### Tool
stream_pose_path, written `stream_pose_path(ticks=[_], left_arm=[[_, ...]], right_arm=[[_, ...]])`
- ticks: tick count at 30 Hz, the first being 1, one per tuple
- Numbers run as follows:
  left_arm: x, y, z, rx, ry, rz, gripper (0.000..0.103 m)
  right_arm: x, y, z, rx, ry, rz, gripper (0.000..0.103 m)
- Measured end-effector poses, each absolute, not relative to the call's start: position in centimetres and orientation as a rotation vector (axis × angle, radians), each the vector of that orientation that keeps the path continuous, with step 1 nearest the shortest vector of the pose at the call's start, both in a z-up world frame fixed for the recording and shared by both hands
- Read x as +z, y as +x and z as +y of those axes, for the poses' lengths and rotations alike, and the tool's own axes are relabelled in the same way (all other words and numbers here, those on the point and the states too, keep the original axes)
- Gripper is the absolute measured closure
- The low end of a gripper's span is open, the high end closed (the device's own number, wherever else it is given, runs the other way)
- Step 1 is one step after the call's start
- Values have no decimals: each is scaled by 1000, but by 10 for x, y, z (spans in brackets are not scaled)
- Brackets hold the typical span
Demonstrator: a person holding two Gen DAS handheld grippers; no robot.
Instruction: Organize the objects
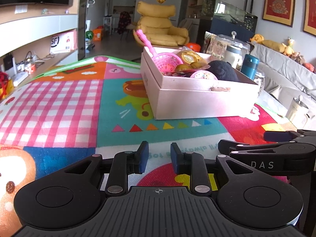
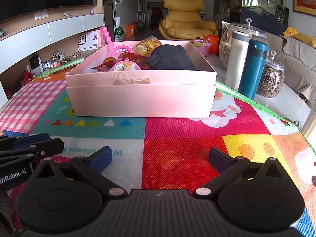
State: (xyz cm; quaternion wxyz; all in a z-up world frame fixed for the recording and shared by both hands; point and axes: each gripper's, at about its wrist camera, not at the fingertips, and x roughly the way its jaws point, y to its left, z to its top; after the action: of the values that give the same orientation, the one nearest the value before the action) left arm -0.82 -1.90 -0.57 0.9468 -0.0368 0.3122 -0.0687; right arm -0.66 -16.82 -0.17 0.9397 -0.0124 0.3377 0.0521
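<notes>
A pale pink cardboard box [image 1: 197, 98] [image 2: 142, 98] stands on the colourful play mat [image 1: 59, 102] [image 2: 187, 148]. Inside it lie a pink scoop [image 1: 165, 59] [image 2: 118, 49], a black plush toy [image 1: 223, 69] [image 2: 169, 58], yellow snack packets [image 1: 189, 57] [image 2: 147, 46] and a small round pink case [image 1: 203, 76] [image 2: 124, 67]. My left gripper [image 1: 159, 156] hovers low over the mat in front of the box, its jaws narrowly apart with nothing between them. My right gripper [image 2: 160, 157] is beside it on the right, jaws wide open and empty.
Right of the box stand a white flask [image 2: 238, 59], a teal flask [image 2: 254, 69] [image 1: 251, 66] and glass jars [image 2: 272, 79] of snacks. A sofa [image 1: 286, 79] with soft toys lies further right. A yellow armchair [image 2: 185, 19] is behind, and a TV shelf [image 1: 35, 39] runs along the left.
</notes>
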Motion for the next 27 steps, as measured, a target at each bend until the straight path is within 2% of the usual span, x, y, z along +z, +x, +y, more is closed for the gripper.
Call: stream_pose_path(ticks=[27], left_arm=[[-7,-8,-8,-160,-165,633,75]], right_arm=[[-2,-7,-168,106,-25,689,0]])
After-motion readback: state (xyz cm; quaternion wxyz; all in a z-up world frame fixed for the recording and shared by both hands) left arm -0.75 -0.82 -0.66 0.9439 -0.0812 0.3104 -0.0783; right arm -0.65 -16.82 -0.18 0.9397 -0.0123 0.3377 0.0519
